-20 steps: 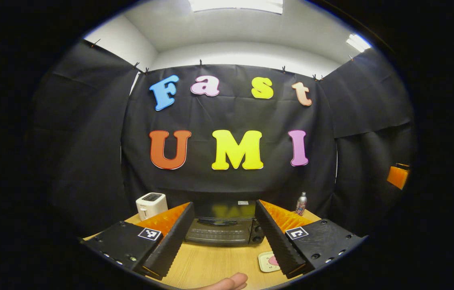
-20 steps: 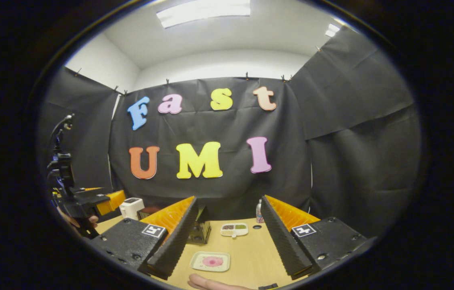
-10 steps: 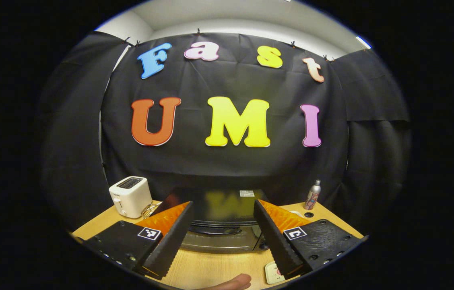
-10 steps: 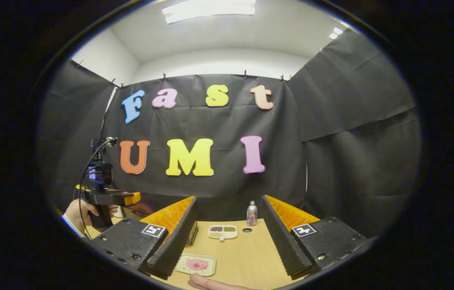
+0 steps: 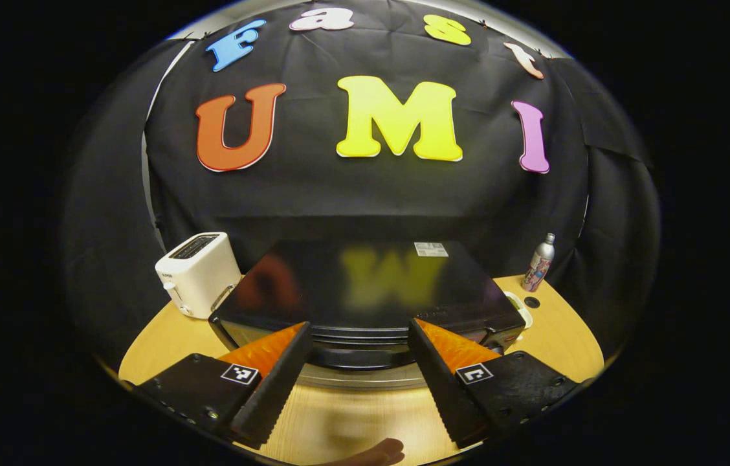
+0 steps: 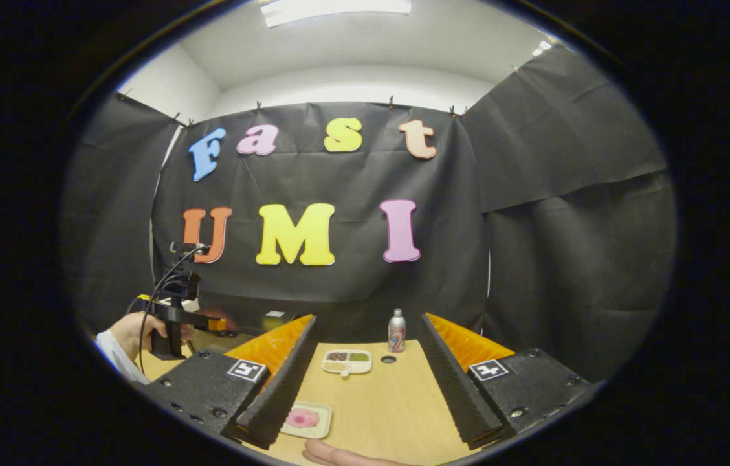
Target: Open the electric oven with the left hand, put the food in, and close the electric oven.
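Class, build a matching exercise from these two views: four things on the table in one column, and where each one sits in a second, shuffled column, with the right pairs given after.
Things:
1. toaster
2. oven
3. bottle
4. pink food plate

Places:
A. far right corner of the table
B. straight ahead of the left gripper
C. left of the oven
D. near edge, by the right gripper

Pairs: 1-C, 2-B, 3-A, 4-D

We see a glossy black electric oven point(image 5: 365, 285), a white toaster point(image 5: 197, 273), a light wood-grain tabletop point(image 5: 565, 336), and perhaps pink food point(image 6: 302, 418).
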A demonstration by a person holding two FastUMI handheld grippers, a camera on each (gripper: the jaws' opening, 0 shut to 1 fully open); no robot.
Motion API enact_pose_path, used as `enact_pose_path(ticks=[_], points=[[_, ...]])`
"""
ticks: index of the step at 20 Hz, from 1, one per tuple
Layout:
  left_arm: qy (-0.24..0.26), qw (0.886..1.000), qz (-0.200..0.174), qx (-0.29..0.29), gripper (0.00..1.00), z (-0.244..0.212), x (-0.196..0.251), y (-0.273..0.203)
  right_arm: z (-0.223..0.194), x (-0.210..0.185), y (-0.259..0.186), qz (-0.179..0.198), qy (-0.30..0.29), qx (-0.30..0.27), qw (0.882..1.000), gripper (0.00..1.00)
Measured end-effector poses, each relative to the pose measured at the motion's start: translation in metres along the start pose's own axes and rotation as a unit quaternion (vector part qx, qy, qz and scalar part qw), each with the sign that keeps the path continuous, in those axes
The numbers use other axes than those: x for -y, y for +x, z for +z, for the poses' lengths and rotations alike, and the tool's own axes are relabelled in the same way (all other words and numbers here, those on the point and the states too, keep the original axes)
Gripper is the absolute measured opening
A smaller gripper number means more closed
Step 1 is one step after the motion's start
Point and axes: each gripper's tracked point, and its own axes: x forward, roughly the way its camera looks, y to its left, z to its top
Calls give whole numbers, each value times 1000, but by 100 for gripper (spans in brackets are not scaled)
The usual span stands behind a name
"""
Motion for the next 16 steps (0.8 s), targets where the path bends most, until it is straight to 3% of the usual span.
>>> enact_pose_path(ticks=[3, 6, 16], points=[[28, 1000, -4, 1, 95, 2, -2, 6, 3, -1, -3, 1, -1, -2, 1000, 96], [25, 999, -21, -7, 94, 2, 1, 8, 8, -5, -8, 3, -8, 1, 1000, 96], [24, 999, -25, 4, 94, -21, -1, -23, 22, -20, -40, 2, -7, 1, 1000, 96]])
